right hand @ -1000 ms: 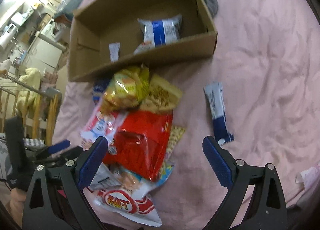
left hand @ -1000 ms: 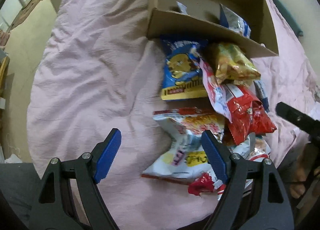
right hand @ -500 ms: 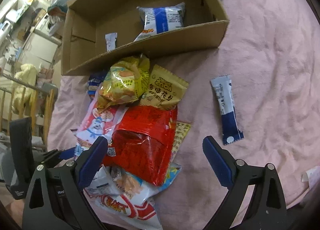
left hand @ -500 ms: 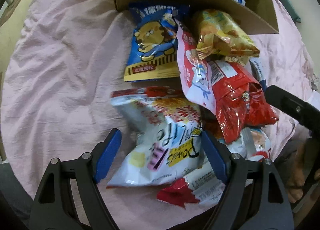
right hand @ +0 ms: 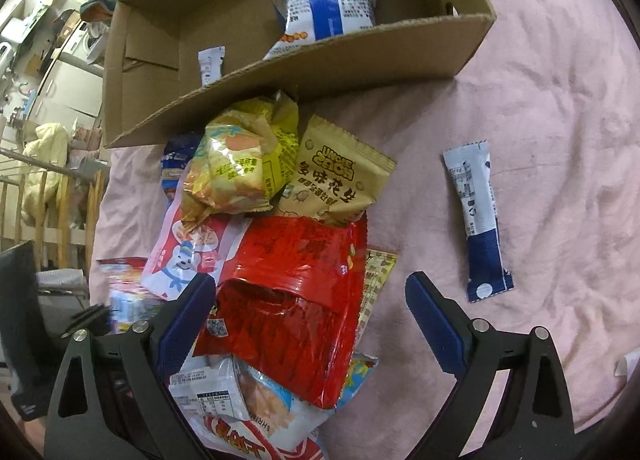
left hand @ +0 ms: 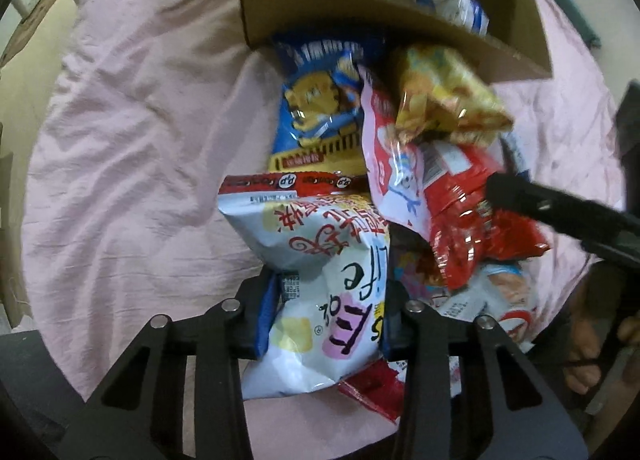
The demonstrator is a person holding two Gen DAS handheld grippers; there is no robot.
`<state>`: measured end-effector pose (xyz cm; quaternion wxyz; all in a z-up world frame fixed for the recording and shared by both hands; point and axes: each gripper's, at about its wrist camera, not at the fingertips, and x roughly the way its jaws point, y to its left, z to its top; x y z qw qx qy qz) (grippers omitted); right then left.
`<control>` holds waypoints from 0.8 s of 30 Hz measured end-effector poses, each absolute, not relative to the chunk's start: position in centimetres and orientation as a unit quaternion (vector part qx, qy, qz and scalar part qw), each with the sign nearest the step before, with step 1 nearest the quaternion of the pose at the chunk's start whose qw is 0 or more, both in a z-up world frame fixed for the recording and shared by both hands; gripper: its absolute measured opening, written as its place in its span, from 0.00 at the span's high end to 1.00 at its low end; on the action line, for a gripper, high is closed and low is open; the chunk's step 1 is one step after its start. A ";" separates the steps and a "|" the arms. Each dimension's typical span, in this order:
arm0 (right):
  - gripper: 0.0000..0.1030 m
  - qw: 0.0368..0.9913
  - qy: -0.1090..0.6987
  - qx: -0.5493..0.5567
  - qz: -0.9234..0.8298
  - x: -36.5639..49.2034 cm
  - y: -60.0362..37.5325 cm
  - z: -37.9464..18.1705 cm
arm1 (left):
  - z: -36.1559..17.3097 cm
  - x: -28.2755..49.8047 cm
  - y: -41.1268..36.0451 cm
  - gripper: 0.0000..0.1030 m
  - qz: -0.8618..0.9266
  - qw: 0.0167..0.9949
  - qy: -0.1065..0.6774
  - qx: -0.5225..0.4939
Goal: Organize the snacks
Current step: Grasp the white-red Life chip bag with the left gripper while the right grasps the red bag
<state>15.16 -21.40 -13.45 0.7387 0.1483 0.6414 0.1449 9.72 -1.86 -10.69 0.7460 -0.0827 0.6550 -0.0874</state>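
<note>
A pile of snack bags lies on a pink sheet in front of an open cardboard box (right hand: 320,64). My left gripper (left hand: 328,300) points down at a white snack bag (left hand: 320,260) with red lettering. Its jaws are closing, and the blue pads pinch the bag's waist from both sides. My right gripper (right hand: 308,292) hangs open over a red bag (right hand: 296,284), with its fingers on either side and apart from it. One of its black fingers (left hand: 560,216) shows in the left wrist view. A blue-and-white pack (right hand: 328,12) and a small sachet (right hand: 210,64) lie inside the box.
A yellow bag (right hand: 236,164), a brown peanut bag (right hand: 336,180), a pink-and-white bag (right hand: 188,256) and a blue bag (left hand: 316,100) lie against the box's front wall. A blue-and-white stick sachet (right hand: 480,220) lies alone on the sheet (right hand: 560,140) to the right. Furniture stands beyond the left edge.
My left gripper came forward over the white bag, and its jaws went from wide open to pinching it. My right gripper drew nearer to the red bag, still open.
</note>
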 end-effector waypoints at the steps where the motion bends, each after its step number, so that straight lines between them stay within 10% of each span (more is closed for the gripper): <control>1: 0.05 0.737 0.643 0.152 0.145 15.2 -21.5 -13.6 | -9.9 9.6 -1.6 0.66 -0.085 0.755 0.645 -0.082; 11: 0.06 0.726 0.661 0.112 0.151 16.1 -19.0 -15.0 | -6.8 9.8 1.6 0.66 -0.030 0.810 0.578 -0.093; 19: 0.48 0.749 0.633 0.086 0.176 15.4 -19.3 -13.2 | -7.0 9.8 1.3 0.66 -0.034 0.807 0.580 -0.109; 24: 0.51 0.753 0.622 0.097 0.191 14.7 -20.0 -12.1 | -6.7 9.7 0.8 0.66 -0.034 0.813 0.572 -0.102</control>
